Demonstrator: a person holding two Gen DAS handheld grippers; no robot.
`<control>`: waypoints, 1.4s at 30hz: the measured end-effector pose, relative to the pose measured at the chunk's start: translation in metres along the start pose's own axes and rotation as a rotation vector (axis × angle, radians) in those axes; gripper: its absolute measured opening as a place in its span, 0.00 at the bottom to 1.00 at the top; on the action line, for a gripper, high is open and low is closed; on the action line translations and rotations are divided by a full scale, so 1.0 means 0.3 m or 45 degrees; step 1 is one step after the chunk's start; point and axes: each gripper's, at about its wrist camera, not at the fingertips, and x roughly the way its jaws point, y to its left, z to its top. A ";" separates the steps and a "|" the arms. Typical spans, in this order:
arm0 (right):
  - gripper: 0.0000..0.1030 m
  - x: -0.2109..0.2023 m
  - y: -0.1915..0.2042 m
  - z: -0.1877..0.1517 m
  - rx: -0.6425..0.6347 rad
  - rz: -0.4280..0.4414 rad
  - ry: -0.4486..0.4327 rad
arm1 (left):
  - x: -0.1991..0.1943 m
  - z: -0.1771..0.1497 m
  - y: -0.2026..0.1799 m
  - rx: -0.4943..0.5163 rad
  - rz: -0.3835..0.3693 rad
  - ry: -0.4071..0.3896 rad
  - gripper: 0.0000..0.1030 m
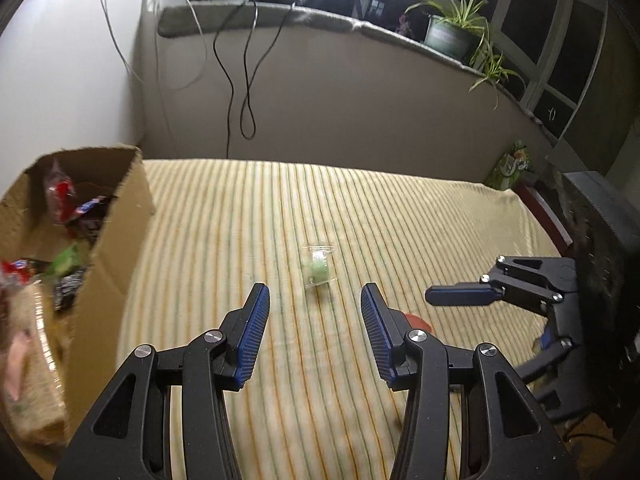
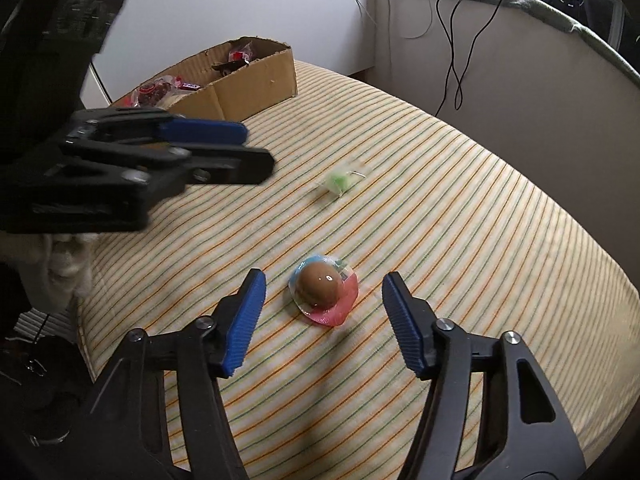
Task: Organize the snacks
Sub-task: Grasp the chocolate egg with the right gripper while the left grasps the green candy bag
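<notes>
A small green snack in a clear wrapper (image 1: 318, 274) (image 2: 340, 182) lies on the striped yellow bedcover (image 1: 240, 220), just beyond my left gripper (image 1: 315, 297), which is open and empty. A brown egg-shaped snack in a red and blue wrapper (image 2: 322, 288) lies between the fingers of my right gripper (image 2: 325, 279). That gripper is open, and its pads stand apart from the egg on both sides. In the left wrist view only a red edge of the egg snack (image 1: 421, 322) shows behind a finger. The left gripper (image 2: 258, 150) hovers above the cover at the left of the right wrist view.
An open cardboard box (image 1: 112, 248) (image 2: 256, 80) holding several wrapped snacks stands at the left end of the bed. A grey wall with hanging cables (image 1: 248, 92) runs behind. A ledge above carries a potted plant (image 1: 452, 32). A green packet (image 1: 510, 166) sits at the far right corner.
</notes>
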 end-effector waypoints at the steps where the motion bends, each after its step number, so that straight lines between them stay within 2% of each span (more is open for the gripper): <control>1: 0.60 0.005 -0.001 -0.001 -0.002 0.001 0.003 | 0.015 0.003 0.000 -0.002 0.000 0.010 0.45; 11: 0.52 0.066 0.011 -0.002 -0.040 -0.033 0.048 | 0.126 0.037 -0.037 0.057 0.046 0.069 0.44; 16: 0.47 0.089 0.016 0.000 -0.053 -0.054 0.064 | 0.163 0.042 -0.043 0.073 0.043 0.092 0.30; 19: 0.40 0.085 0.009 0.001 -0.048 -0.059 0.066 | 0.176 0.043 -0.046 0.089 0.054 0.100 0.21; 31: 0.32 0.049 0.002 -0.015 -0.017 -0.050 0.057 | 0.170 0.041 -0.050 0.105 0.069 0.082 0.20; 42: 0.31 -0.021 0.005 -0.053 0.027 -0.072 0.034 | 0.055 0.030 -0.051 0.107 0.065 0.000 0.20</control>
